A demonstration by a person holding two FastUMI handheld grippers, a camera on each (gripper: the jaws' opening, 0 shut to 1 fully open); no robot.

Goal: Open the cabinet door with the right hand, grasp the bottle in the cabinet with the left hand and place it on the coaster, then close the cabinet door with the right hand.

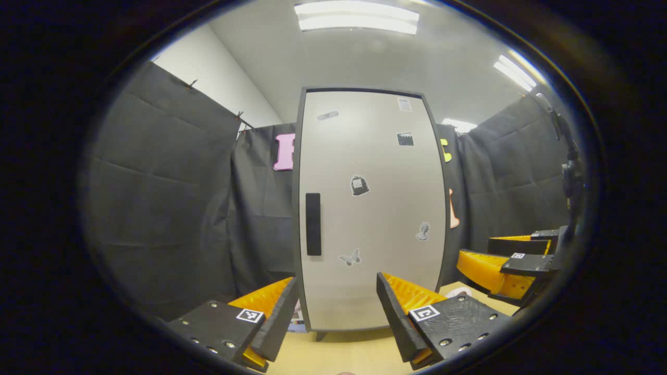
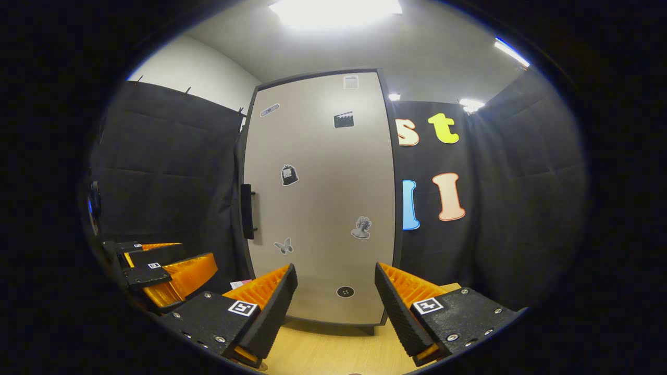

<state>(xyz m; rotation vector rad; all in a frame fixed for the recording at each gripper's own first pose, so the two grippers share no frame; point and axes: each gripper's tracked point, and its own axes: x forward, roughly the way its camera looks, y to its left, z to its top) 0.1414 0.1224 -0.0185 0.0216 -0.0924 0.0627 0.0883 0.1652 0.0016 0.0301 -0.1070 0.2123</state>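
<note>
The cabinet door (image 1: 372,208) is a pale grey-beige inside a dark charcoal frame, and its handle (image 1: 313,224) is flat black. Small black-and-grey stickers dot the door: a butterfly (image 1: 350,257), a bust (image 1: 423,231), a clapperboard (image 1: 405,138). The left claw (image 1: 337,307) has ribbed orange fingers backed in black, each carrying a white square tag with a black pattern. The right claw (image 2: 336,304) wears the same orange and black. The desk (image 2: 333,349) is light yellowish wood.

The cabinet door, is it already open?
No, the cabinet door sits flush in its dark frame, and its black handle is untouched.
</note>
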